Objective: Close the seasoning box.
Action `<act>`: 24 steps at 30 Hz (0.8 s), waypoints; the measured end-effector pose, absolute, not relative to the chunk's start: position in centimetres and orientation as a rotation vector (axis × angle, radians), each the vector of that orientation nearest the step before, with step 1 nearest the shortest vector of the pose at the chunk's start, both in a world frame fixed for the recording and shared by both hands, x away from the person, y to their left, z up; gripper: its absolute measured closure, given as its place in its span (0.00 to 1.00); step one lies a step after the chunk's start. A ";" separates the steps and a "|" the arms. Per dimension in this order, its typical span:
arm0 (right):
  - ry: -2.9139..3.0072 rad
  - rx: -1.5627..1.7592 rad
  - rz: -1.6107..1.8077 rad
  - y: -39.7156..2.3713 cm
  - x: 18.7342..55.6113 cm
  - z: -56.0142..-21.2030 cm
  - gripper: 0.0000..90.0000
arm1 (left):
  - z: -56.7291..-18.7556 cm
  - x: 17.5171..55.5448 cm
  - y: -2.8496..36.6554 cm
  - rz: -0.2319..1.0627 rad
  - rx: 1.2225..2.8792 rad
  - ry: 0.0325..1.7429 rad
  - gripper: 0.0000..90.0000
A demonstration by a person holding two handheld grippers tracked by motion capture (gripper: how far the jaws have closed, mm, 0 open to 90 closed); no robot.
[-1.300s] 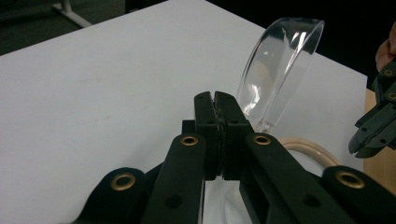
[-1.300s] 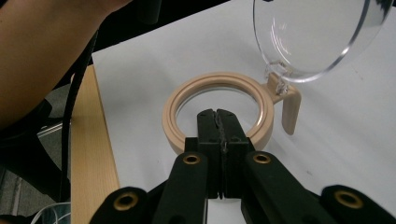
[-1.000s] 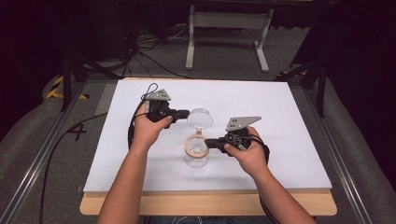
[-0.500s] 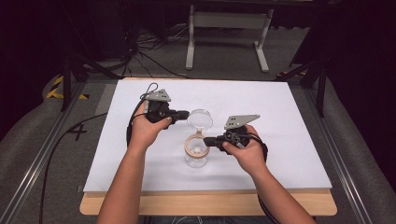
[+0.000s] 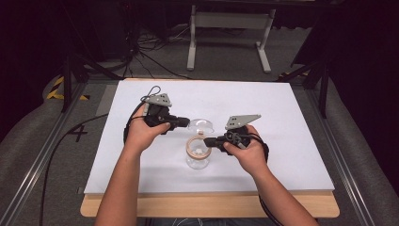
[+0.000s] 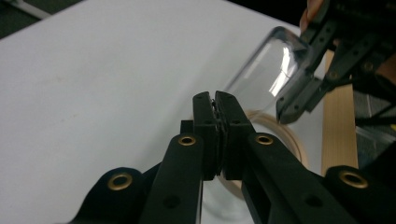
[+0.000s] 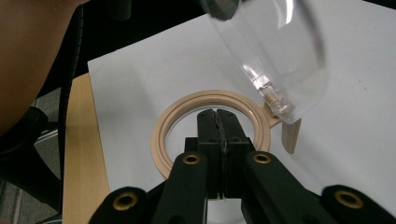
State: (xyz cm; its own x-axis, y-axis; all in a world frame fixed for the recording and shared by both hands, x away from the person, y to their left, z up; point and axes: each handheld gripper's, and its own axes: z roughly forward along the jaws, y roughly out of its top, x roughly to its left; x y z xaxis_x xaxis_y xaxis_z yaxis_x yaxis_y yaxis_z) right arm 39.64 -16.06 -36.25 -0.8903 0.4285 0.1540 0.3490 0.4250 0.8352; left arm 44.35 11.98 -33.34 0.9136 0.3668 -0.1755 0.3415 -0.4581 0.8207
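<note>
Glass jar [image 5: 198, 157] with a beige ring seal [image 5: 197, 146] at its mouth stands near the middle of the white sheet [image 5: 291, 117] covering the bench [image 5: 329, 211]. Just behind the jar I see its clear lid [image 5: 201, 126], tilted, lifted off the mouth. My left tool [image 5: 182, 122] reaches the lid from the jar's left; in the left gripper view its jaws are pressed together, with a thin edge between the tips, though I cannot tell for certain that it is the lid's rim. My right tool [image 5: 209, 141] comes in from the jar's right, its tips at the beige ring. In the right gripper view the jaws sit closed over the near side of the ring [image 7: 212, 130], and the ring's tab [image 7: 290, 135] sticks out beneath the tilted lid [image 7: 280, 51].
</note>
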 end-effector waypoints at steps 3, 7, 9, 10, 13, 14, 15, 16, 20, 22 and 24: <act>2.584 0.701 1.484 -16.0 39.6 -36.2 1.00 | -33.3 44.2 12.1 0.009 2.122 0.482 0.97; 2.592 0.689 1.483 -16.0 39.5 -36.1 1.00 | -33.3 43.9 12.0 0.015 2.138 0.487 0.96; 2.595 0.687 1.484 -16.0 39.4 -36.1 1.00 | -33.2 43.7 12.2 0.007 2.154 0.494 0.96; 2.599 0.682 1.481 -16.1 39.4 -36.1 1.00 | -33.2 43.7 12.2 0.012 2.148 0.494 0.96; 2.608 0.680 1.474 -16.1 39.3 -36.1 1.00 | -33.1 43.6 12.6 0.022 2.163 0.522 0.96; 2.612 0.681 1.469 -16.2 39.3 -36.1 1.00 | -33.1 43.5 12.8 0.014 2.177 0.533 0.96; 2.618 0.680 1.462 -16.2 39.2 -36.1 1.00 | -33.1 43.5 13.0 0.019 2.174 0.536 0.96; 2.621 0.675 1.460 -16.3 39.1 -36.1 1.00 | -33.1 43.5 13.2 0.014 2.183 0.550 0.95; 2.645 0.672 1.443 -16.4 38.9 -36.2 1.00 | -33.2 43.4 14.0 0.016 2.220 0.586 0.95; 2.655 0.672 1.433 -16.5 38.8 -36.4 1.00 | -33.1 43.4 14.4 0.011 2.235 0.595 0.95; 2.669 0.664 1.427 -16.6 38.8 -36.5 1.00 | -33.2 43.3 14.6 0.012 2.221 0.608 0.95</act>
State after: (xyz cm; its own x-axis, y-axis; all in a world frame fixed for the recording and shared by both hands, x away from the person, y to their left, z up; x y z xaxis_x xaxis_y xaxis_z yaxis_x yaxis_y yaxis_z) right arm 38.76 -16.55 -36.47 -0.9073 0.3887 0.1601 0.3489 0.4840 0.8025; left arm 43.27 14.55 -33.16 0.8836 0.4290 -0.1877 0.4210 -0.5521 0.7197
